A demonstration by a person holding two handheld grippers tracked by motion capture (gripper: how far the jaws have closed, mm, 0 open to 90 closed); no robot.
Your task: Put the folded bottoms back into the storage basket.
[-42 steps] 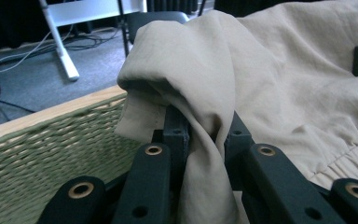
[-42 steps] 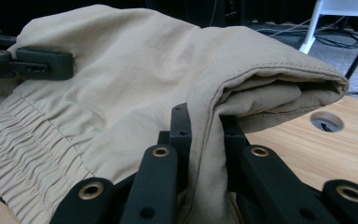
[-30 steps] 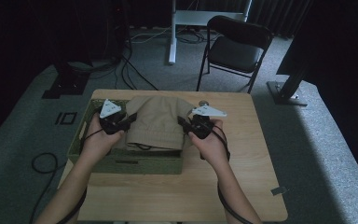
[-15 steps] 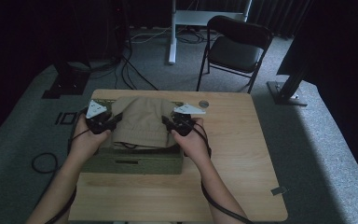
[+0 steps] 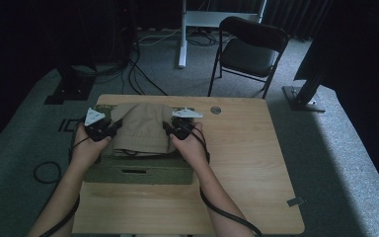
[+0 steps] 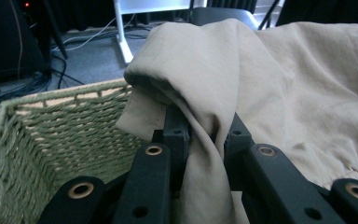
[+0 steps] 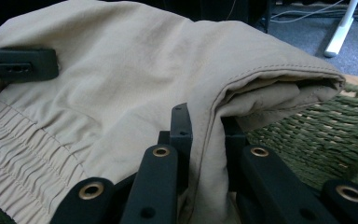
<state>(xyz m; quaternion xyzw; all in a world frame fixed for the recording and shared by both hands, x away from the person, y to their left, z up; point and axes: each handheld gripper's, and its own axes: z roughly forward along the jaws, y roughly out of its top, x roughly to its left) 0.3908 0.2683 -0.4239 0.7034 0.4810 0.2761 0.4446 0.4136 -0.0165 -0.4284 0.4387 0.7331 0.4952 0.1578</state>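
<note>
A folded beige garment (image 5: 140, 127) with an elastic waistband hangs over a green woven basket (image 5: 138, 173) at the table's left. My left gripper (image 5: 116, 124) is shut on the garment's left edge, and a fold of cloth (image 6: 205, 140) is pinched between its black jaws. On the garment's right edge my right gripper (image 5: 167, 129) is shut too, with a seamed fold (image 7: 209, 135) squeezed in its jaws. In the right gripper view the left gripper's jaw tip (image 7: 25, 64) shows at the cloth's far side. The basket's woven wall (image 6: 70, 135) lies just below the cloth.
The basket stands on a light wooden table (image 5: 237, 163) with bare room to the right and front. A round hole (image 5: 215, 109) sits near the far edge. A black folding chair (image 5: 249, 49), a white desk leg (image 5: 182, 34) and floor cables lie beyond.
Both hands have carried the garment to the left and lower, from the basket's right part to over its left part. Both grips have stayed the same.
</note>
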